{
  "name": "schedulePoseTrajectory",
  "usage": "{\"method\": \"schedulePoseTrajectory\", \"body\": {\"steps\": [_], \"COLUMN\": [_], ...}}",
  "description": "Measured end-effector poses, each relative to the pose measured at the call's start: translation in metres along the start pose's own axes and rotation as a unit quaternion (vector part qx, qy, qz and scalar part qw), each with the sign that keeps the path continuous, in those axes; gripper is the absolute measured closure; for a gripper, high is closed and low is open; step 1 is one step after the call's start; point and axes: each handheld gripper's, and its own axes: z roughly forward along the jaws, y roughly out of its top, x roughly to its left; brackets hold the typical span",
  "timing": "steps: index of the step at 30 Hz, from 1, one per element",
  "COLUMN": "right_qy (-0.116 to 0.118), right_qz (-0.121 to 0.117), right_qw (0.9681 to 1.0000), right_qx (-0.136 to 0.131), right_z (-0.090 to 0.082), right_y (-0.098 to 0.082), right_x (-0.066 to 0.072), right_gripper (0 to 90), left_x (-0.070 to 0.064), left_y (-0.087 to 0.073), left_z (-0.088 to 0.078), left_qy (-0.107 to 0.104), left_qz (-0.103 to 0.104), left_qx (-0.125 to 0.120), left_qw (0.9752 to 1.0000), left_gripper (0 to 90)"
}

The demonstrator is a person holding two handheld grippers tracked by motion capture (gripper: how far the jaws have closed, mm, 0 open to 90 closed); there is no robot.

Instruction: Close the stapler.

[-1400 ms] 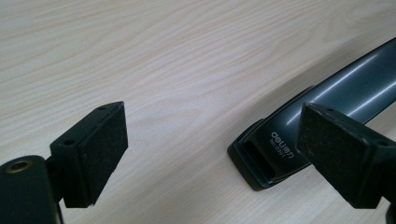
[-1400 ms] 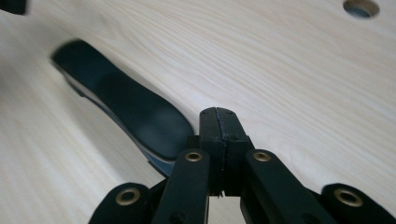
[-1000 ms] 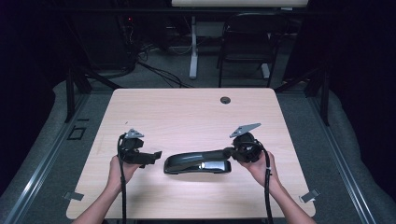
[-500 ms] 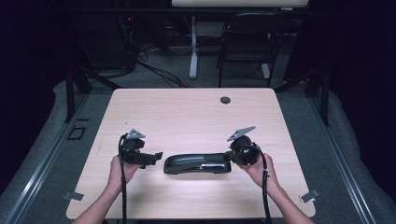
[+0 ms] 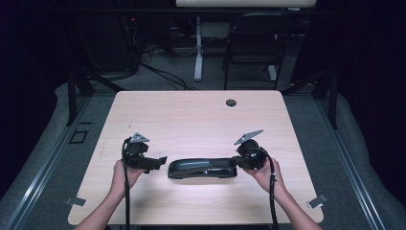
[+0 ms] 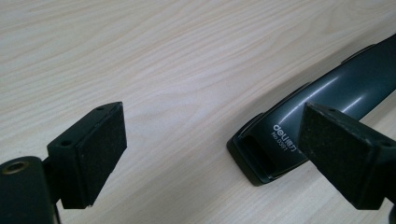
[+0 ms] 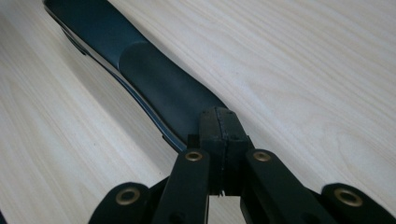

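Stapler lid now pressed flat by right gripper, fingers closed w/ nothing between; left gripper fingers wide, empty.

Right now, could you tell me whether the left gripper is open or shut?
Open: the left gripper has its pads standing wide apart, with bare table between them.

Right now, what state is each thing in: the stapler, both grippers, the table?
Stapler: closed, lying flat on the table.
Left gripper: jaws wide open, empty, just off the stapler's end.
Right gripper: jaws shut, pads together, tips pressing on the stapler's other end.
Table: bare wood, one round grommet near the far edge.
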Motion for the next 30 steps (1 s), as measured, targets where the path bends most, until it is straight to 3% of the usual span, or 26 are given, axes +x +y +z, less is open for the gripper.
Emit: {"method": "schedulePoseTrajectory", "body": {"steps": [11,17,18,23,27,30], "right_qy": [-0.003,0.013,0.000,-0.011,-0.016,-0.014], "right_qz": [-0.004,0.008,-0.001,-0.012,-0.009,-0.005], "right_qw": [1.0000,0.9992,0.9994,0.9989,0.9990,0.9989], "right_qx": [0.002,-0.038,-0.035,-0.043,-0.042,-0.045], "right_z": [-0.001,-0.018,-0.021,-0.030,-0.036,-0.046], "right_y": [0.001,0.007,0.010,0.013,0.013,0.011], "right_x": [0.001,-0.001,0.000,0.000,-0.002,-0.006], "right_gripper": [89.8,82.6,81.3,68.1,45.3,33.3], "left_x": [0.000,0.001,0.002,0.002,0.002,0.002], "left_y": [0.000,0.000,0.000,0.000,-0.001,-0.001], "left_z": [-0.001,0.000,0.000,0.000,0.001,0.001], "left_qy": [0.002,0.007,0.005,-0.002,-0.003,-0.003], "left_qz": [0.000,-0.001,-0.002,-0.003,-0.001,0.000], "left_qx": [-0.006,0.002,0.004,0.005,0.006,0.005], "left_qw": [1.0000,1.0000,1.0000,1.0000,1.0000,1.0000], "left_gripper": [8.6,8.6,8.6,8.5,8.4,8.3]}}
